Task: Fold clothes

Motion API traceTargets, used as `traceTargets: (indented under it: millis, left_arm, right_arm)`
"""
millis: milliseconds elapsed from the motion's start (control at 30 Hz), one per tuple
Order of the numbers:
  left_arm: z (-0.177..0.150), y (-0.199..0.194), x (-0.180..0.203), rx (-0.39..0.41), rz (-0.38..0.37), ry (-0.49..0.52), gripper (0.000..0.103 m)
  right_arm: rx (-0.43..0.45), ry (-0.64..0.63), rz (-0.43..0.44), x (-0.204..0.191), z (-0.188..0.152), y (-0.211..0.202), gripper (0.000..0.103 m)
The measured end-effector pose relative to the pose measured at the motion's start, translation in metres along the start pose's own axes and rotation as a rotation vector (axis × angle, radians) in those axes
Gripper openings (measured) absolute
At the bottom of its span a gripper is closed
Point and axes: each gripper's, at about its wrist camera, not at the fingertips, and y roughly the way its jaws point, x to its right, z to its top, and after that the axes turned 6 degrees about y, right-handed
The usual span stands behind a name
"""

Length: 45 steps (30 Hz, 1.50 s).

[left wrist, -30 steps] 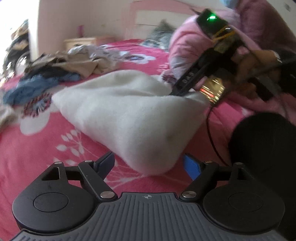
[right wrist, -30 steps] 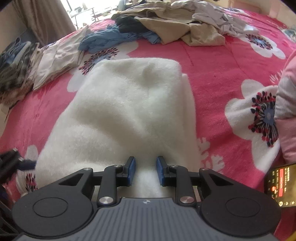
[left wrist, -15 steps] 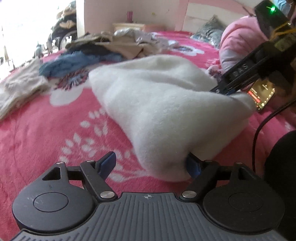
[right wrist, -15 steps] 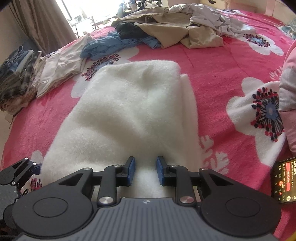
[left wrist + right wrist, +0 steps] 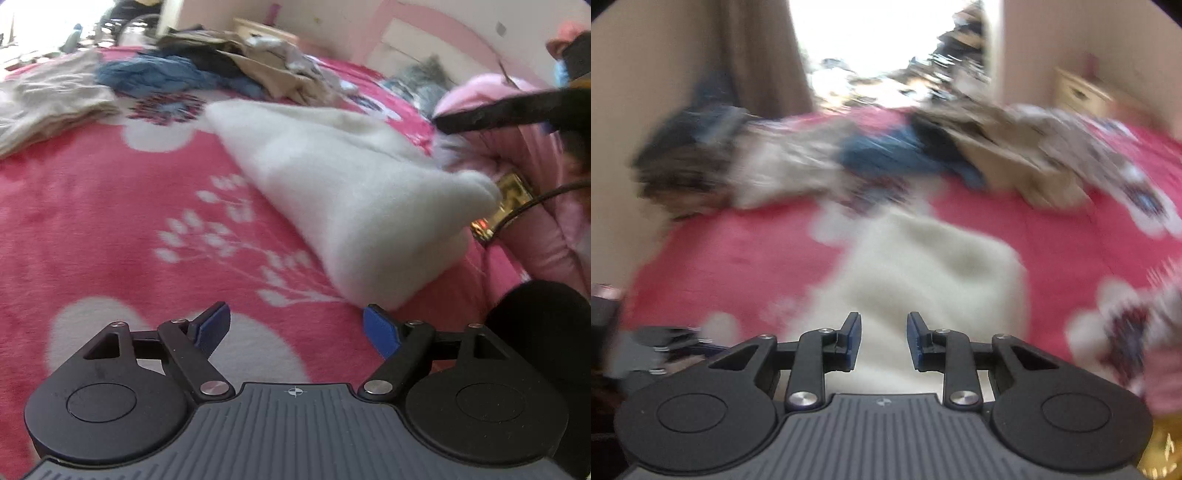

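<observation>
A thick white fleece garment lies folded on the pink flowered bedspread. My left gripper hovers open just short of the garment's near corner, with nothing between its fingers. My right gripper has its fingers narrowly apart with the white garment between them, at the far right edge. In the left wrist view one of its black fingers sits above that raised edge, with blurred white fleece under the tip. The right wrist view is motion-blurred.
A loose pile of clothes and a beige folded item lie at the far side of the bed. A phone with a cable rests beside the garment, next to a person's pink sleeve. A dark shape fills the lower right.
My left gripper has drawn back and left, so the garment's corner is no longer between its fingers. The right wrist view has tilted up fast towards the window.
</observation>
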Motion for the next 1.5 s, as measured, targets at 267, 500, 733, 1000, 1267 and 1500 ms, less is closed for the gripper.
traceTargets:
  millis: [267, 500, 733, 1000, 1267, 1500]
  left_arm:
    - [0.007, -0.036, -0.018, 0.115, -0.014, -0.009, 0.076]
    - [0.035, -0.006, 0.020, 0.196, -0.149, 0.146, 0.049]
    - [0.023, 0.013, 0.049, 0.175, -0.106, 0.313, 0.040]
    - [0.025, 0.010, 0.056, 0.162, -0.112, 0.380, 0.039]
    - [0.029, 0.022, 0.060, 0.193, -0.120, 0.421, 0.040]
    - [0.022, 0.042, 0.069, 0.220, -0.105, 0.495, 0.042]
  right_arm:
    - [-0.266, 0.057, -0.018, 0.012, -0.045, 0.058, 0.024]
    - [-0.171, 0.088, -0.048, 0.008, -0.035, 0.027, 0.025]
    - [-0.247, 0.059, -0.206, 0.026, -0.024, 0.034, 0.022]
    - [-0.299, 0.048, -0.248, 0.038, -0.055, 0.071, 0.021]
    - [-0.231, 0.121, -0.232, 0.044, -0.062, 0.059, 0.021]
    - [-0.148, 0.156, -0.245, 0.053, -0.007, 0.027, 0.021]
